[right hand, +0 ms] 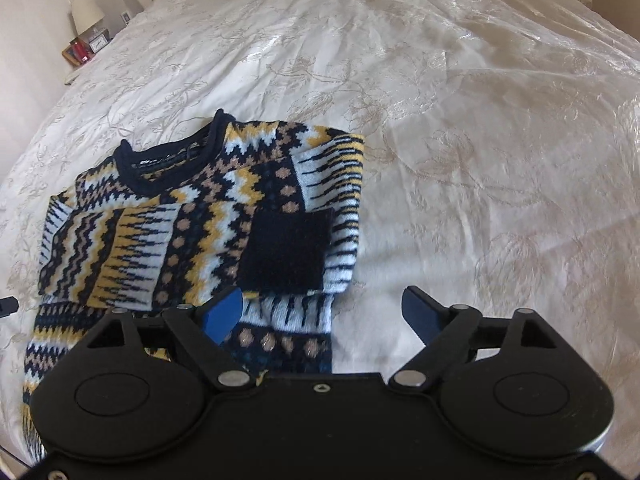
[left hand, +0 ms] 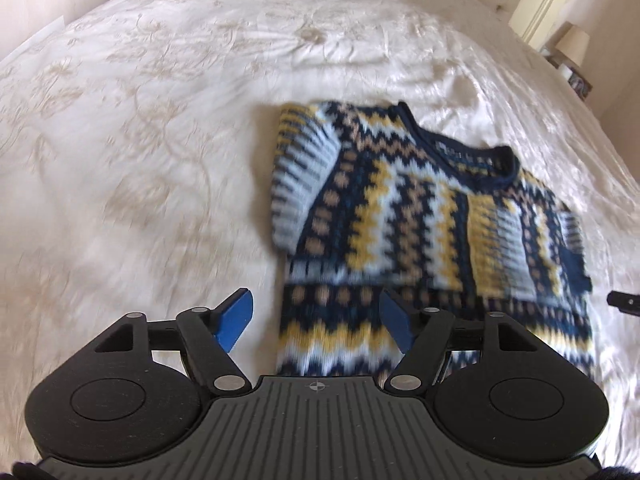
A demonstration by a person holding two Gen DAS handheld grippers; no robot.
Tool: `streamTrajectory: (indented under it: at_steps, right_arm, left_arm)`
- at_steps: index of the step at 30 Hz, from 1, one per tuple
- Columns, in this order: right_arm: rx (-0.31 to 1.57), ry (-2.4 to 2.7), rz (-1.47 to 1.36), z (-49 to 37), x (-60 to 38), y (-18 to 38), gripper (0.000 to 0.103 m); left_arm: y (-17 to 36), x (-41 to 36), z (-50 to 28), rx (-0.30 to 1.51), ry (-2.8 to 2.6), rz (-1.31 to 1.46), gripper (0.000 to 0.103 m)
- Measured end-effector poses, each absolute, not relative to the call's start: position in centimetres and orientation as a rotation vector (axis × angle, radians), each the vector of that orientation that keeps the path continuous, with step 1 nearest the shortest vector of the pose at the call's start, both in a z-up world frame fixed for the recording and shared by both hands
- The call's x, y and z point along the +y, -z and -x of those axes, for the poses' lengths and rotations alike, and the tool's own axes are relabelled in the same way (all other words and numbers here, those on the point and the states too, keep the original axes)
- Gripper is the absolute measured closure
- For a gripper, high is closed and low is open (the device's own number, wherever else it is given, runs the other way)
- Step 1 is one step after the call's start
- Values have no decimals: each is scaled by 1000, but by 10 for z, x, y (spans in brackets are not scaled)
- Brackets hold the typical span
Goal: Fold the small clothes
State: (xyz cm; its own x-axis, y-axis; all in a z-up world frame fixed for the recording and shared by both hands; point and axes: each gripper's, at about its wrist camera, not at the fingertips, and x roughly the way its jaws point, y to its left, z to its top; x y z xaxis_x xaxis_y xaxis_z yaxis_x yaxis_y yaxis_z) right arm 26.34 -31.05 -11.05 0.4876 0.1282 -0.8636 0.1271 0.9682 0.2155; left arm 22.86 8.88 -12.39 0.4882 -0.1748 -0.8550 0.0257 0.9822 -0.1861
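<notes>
A small knitted sweater (left hand: 404, 216) in navy, yellow, tan and pale blue lies flat on the cream bedspread (left hand: 160, 120), collar away from me, both sleeves folded in over its front. My left gripper (left hand: 316, 320) hovers open over the sweater's lower left edge, its blue pads apart and nothing pinched. In the right wrist view the same sweater (right hand: 192, 232) shows a navy cuff lying on its chest. My right gripper (right hand: 324, 312) stands open above the lower right corner, left pad over the knit, right pad over bare bedspread (right hand: 480, 160).
A cream headboard (left hand: 536, 4) and a bedside lamp (left hand: 572, 44) stand at the far right of the left wrist view. A lamp (right hand: 86, 12) and small items sit on a nightstand at the upper left of the right wrist view. Bedspread stretches around the sweater.
</notes>
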Motion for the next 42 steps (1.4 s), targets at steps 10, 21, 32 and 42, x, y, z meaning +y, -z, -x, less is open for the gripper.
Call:
streamTrajectory:
  at_steps: [10, 21, 32, 42]
  right_arm:
    - [1137, -95, -297, -184, -291, 117, 11]
    - [1243, -242, -329, -109, -286, 130, 11]
    - [1335, -407, -339, -70, -260, 145, 11]
    - [1338, -442, -342, -79, -239, 163, 9]
  left_arm:
    - [137, 82, -143, 1143, 139, 159, 34]
    - [149, 73, -74, 1207, 194, 147, 34]
    - [170, 59, -43, 1258, 268, 108, 34]
    - [194, 60, -54, 1283, 240, 152, 34]
